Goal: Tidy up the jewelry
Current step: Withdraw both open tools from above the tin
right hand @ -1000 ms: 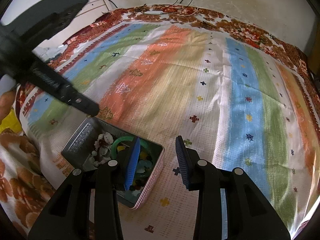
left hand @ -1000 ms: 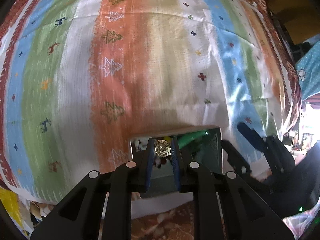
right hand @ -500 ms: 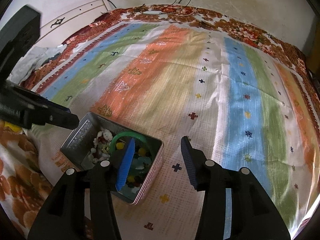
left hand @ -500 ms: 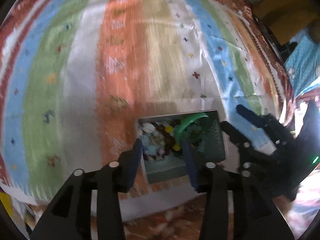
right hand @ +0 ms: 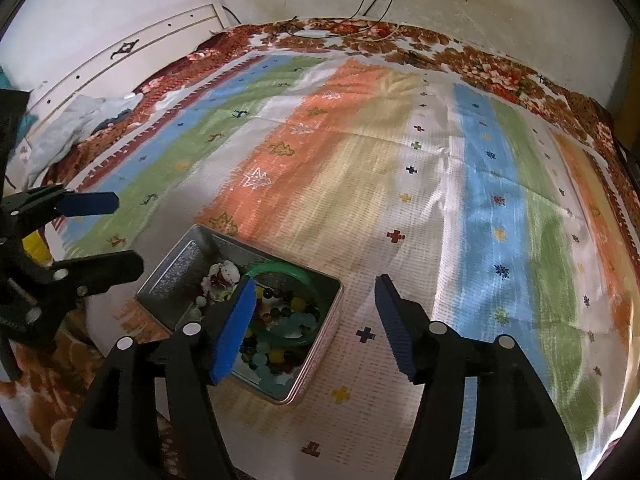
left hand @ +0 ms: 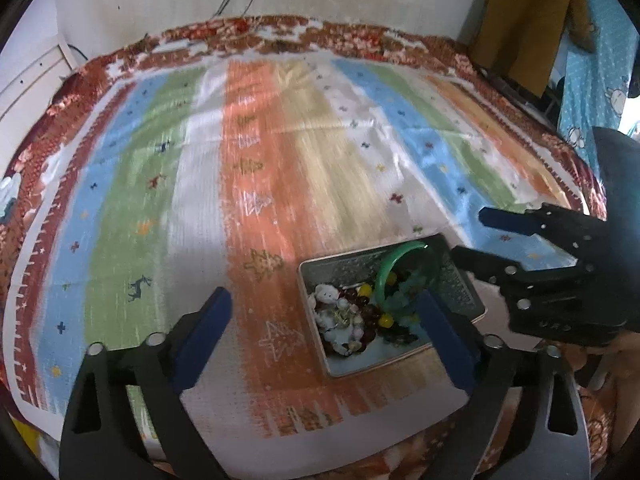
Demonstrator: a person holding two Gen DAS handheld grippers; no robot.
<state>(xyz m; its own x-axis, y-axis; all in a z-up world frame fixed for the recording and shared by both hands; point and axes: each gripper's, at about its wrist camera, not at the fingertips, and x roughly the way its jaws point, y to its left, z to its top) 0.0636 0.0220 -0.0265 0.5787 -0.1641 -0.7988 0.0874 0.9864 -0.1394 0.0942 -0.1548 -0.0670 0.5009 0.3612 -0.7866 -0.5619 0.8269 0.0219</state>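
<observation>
A rectangular metal tin sits on the striped bedspread near its front edge. It holds a green bangle, a white flower piece and several coloured beads. My left gripper is wide open and empty, raised above and just left of the tin. It also shows in the right wrist view. My right gripper is open and empty, over the tin's right edge. It also shows in the left wrist view.
The striped bedspread covers a bed with a floral border. A white wall and cables stand behind. A white headboard and crumpled cloth lie at the left. A mustard garment hangs at the right.
My left gripper held a small gold piece over the tin, then opened wide, lifted and drew back. The piece is no longer between the fingers. My right gripper stayed open, shifting slightly.
</observation>
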